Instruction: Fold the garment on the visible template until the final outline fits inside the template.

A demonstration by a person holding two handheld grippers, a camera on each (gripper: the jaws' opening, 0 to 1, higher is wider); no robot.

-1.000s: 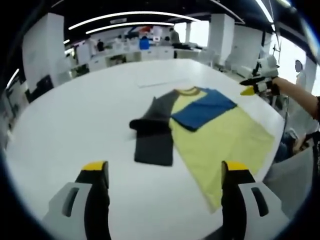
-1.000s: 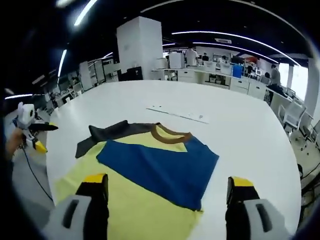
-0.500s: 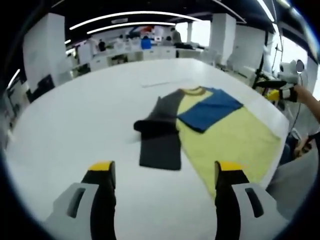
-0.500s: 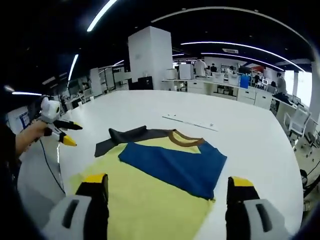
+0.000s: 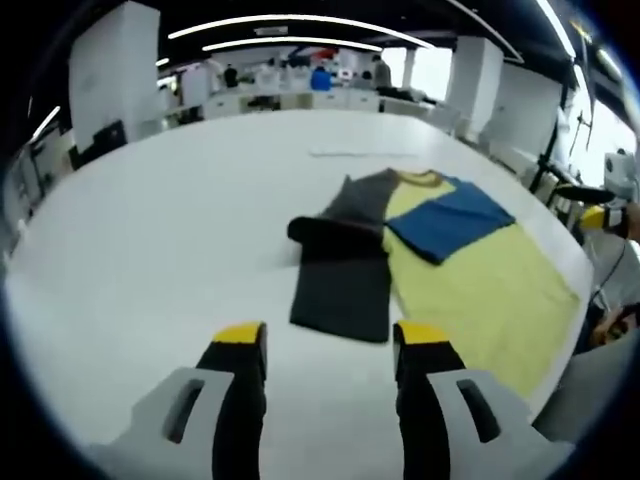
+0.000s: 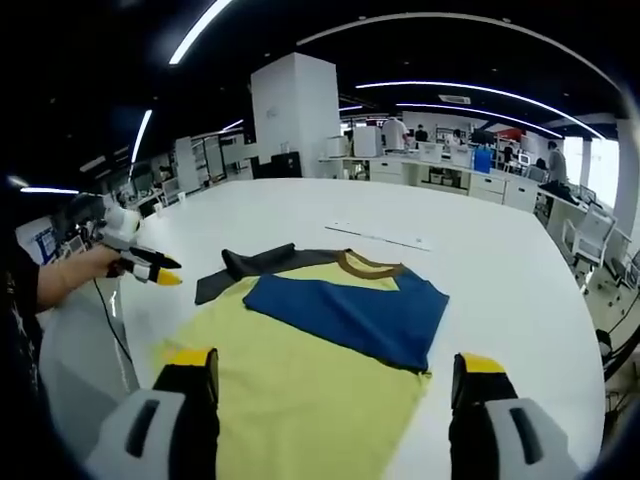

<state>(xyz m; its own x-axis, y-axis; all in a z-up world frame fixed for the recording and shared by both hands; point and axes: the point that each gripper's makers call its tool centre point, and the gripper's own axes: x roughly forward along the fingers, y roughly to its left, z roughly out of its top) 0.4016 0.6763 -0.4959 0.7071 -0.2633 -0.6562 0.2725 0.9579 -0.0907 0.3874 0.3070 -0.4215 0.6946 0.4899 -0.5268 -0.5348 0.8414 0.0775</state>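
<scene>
The garment (image 6: 330, 350) lies flat on the white counter (image 5: 150, 220), blue sleeve folded across its yellow body, dark sleeve (image 5: 340, 270) spread leftward. The left gripper (image 5: 330, 345), fingers narrow and empty, faces that sleeve, probably to fold it. The right gripper (image 6: 335, 370) hovers wide, empty. Nothing obstructs; far desks (image 6: 450, 160) stand well apart.

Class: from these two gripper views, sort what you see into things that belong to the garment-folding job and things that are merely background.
Belongs to the job:
yellow shirt with blue and dark grey sleeves
left gripper
right gripper
round white table

Just lying about:
thin pale strip on the table beyond the collar
white office desks behind
white pillar
</scene>
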